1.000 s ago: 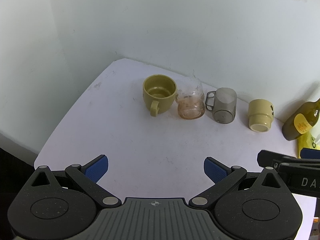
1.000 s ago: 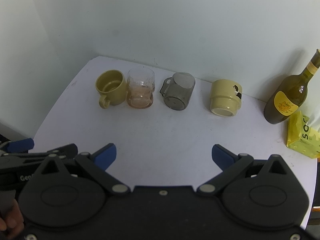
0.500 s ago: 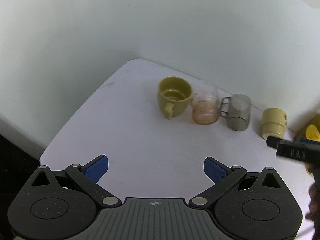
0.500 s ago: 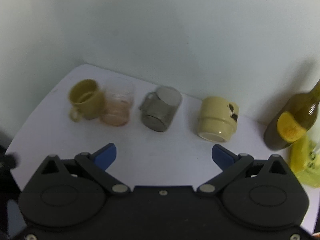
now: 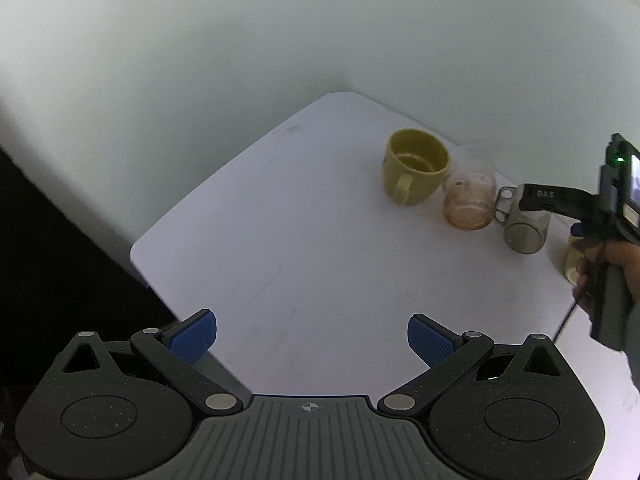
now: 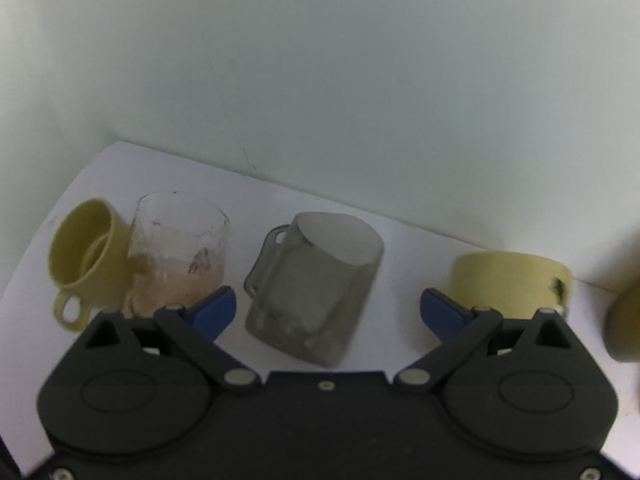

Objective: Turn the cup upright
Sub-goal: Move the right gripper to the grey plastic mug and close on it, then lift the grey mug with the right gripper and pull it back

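A smoky grey cup with a handle (image 6: pixel 316 288) stands upside down on the white table (image 6: pixel 392 248), directly between the open fingers of my right gripper (image 6: pixel 328 312), which touch nothing. It also shows in the left wrist view (image 5: pixel 524 228), partly behind the right gripper's finger (image 5: pixel 560 200). A cream cup (image 6: pixel 508 284) stands upside down to its right. My left gripper (image 5: pixel 312 338) is open and empty, held back over the table's near left corner.
An upright yellow mug (image 6: pixel 84 256) and an upright clear pinkish glass (image 6: pixel 180 252) stand at the left of the row; they also show in the left wrist view (image 5: pixel 414 170) (image 5: pixel 470 204). A wall runs behind the table. A bottle's edge (image 6: pixel 624 320) is at far right.
My right gripper has moved forward and down toward the grey cup, which now sits between its fingers. My left gripper has drawn back and turned left.
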### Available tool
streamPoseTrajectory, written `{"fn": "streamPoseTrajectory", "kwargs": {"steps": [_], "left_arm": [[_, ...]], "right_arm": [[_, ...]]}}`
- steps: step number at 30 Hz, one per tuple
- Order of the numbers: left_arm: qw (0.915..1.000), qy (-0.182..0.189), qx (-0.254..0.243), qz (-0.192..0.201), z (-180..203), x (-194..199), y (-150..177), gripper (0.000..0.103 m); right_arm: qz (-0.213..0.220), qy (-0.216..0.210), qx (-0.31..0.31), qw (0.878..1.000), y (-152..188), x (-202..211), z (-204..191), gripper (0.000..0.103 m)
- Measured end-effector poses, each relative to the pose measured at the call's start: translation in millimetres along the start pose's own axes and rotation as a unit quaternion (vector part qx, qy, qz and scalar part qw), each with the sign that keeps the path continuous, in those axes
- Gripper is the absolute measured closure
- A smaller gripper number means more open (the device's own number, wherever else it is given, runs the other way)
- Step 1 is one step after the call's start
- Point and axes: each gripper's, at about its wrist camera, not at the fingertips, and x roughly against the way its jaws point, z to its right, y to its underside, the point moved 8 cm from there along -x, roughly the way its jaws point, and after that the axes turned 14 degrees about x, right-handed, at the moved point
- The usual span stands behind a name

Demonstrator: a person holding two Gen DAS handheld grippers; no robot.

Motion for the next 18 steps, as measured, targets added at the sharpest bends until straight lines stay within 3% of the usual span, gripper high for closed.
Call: {"fn": "streamPoseTrajectory", "kwargs": {"steps": [3,8,18], "left_arm": [[1.0000,-0.003,-0.001,0.002,-3,4,2,0.000],[0.9999,-0.002,-0.002,0.012,-10,12,-3,0.000],[0.9996,0.019,0.007,0.021,-15,21,-10,0.000]], "right_arm": [[-0.024,-0.001,-0.008,1.000,2,-17,-9,0.012],[-0.057,-0.019,-0.023,0.998,12,-31,-14,0.030],[-0.091,-0.014,-0.026,0.995,31,-21,-18,0.032]]}}
